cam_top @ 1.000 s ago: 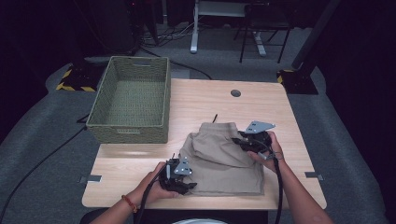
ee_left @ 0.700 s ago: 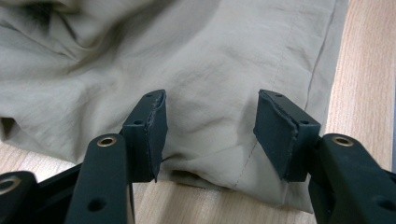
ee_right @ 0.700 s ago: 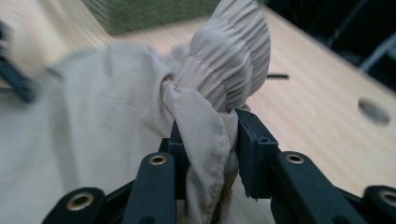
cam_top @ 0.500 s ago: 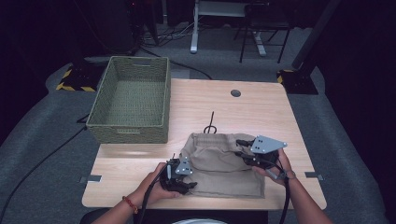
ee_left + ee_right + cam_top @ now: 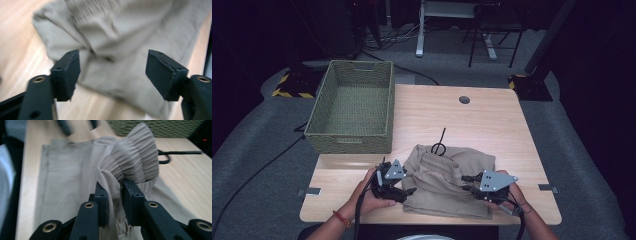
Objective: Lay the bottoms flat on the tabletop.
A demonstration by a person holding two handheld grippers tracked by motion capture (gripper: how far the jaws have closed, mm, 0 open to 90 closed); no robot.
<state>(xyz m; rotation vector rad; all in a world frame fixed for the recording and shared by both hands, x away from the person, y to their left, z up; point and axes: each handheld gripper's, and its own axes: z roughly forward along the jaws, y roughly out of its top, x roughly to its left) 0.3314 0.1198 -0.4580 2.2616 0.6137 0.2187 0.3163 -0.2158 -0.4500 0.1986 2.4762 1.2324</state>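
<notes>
A dark room with grey carpet is surrounding a light wooden tabletop [image 5: 492, 125], which is carrying one woven green basket [image 5: 352, 112] at its far left and one beige garment [image 5: 447, 180] at its near centre, just beside the near edge. One black cord loop [image 5: 439, 147] is lying at the garment's far edge, on the bare wood.

Changes against the frame half a second earlier:
1. The right gripper [image 5: 469, 182] is sitting lower and nearer the person than before, over the garment's right part.
2. The garment's right side is lying folded further inward, and its gathered waistband [image 5: 135, 157] is bunching up above the right gripper's fingers [image 5: 102, 200].
3. The left gripper [image 5: 404, 185] is remaining at the garment's left edge, much as before.
4. The basket is standing where it stood.

Gripper state:
- In the right gripper view, the two fingers are pressing together on a fold of beige fabric just under the waistband.
- In the left gripper view, the left gripper [image 5: 112, 72] is holding its two fingers [image 5: 67, 72] wide apart, with nothing between them; the garment [image 5: 120, 45] is lying on the wood beyond, somewhat blurred.

Count: one basket, one garment, one cord loop, two grippers, two hands, one round hole [image 5: 464, 99] in the tabletop's far side
</notes>
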